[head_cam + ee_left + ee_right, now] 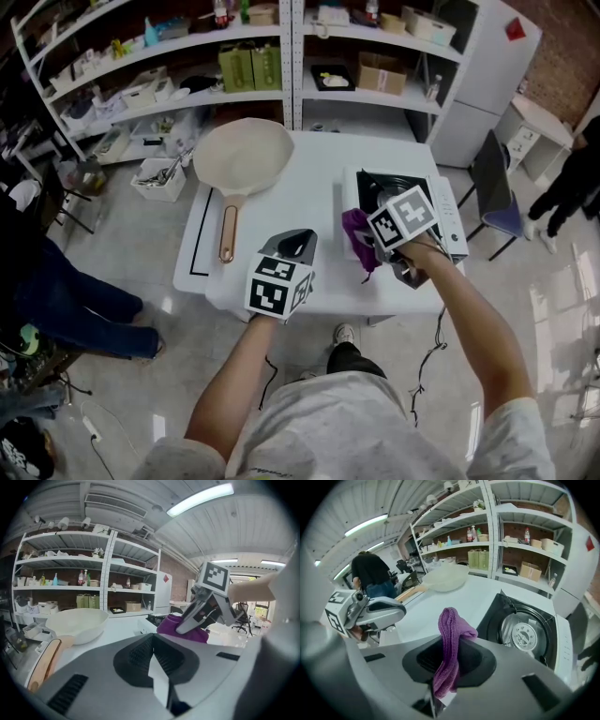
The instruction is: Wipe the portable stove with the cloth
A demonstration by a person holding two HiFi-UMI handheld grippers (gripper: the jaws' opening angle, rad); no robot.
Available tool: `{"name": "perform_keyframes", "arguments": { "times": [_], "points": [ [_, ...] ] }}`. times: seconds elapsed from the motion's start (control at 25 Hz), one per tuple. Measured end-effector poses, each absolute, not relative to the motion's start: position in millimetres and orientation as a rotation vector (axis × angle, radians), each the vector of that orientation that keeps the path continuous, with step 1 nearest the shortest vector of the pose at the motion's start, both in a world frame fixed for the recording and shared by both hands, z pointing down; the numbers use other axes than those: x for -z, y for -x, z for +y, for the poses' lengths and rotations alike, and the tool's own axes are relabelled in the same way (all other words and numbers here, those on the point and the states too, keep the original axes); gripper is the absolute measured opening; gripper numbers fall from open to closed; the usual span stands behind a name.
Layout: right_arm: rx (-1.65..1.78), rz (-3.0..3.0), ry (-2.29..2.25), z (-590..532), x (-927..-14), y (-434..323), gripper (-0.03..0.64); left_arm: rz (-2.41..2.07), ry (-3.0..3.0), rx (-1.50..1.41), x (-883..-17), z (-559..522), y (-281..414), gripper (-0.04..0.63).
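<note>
The portable stove [452, 223] is white with a black burner top [524, 632] and sits at the right of the white table [309, 197]. My right gripper [368, 247] hovers at the stove's near left corner, shut on a purple cloth [357, 232]. The cloth [450, 641] stands up from between the jaws and droops over them. My left gripper [298, 238] is over the table's front edge, left of the cloth, jaws shut with nothing between them [153, 654]. From the left gripper view, the right gripper [200, 615] and the cloth [180, 628] show ahead to the right.
A cream frying pan [242, 156] with a copper-coloured handle [228, 234] lies at the table's left. Shelves [234, 70] stand behind the table, and a basket [157, 178] is on the floor at left. A dark chair [495, 195] and a person [572, 187] are at right.
</note>
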State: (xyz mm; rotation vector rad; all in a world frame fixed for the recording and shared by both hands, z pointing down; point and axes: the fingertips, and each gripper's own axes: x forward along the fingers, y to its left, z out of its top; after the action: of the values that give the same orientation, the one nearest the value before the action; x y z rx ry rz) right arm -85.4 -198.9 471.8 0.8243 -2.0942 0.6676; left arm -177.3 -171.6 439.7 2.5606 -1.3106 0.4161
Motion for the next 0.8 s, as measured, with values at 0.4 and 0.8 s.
{"name": "perform_keyframes", "arguments": {
  "times": [0.4,0.8],
  "points": [
    [-0.817,-2.074,-0.856,-227.6,-476.8,83.2,0.064,-1.317,-2.554,-0.415,-443.4,-188.8,174.3,0.005],
    [-0.887,-2.078,-0.79,-262.2,-480.5,85.7,0.064,-1.319,-2.541,-0.426,-446.8,-223.2,157.8,0.005]
  ]
}}
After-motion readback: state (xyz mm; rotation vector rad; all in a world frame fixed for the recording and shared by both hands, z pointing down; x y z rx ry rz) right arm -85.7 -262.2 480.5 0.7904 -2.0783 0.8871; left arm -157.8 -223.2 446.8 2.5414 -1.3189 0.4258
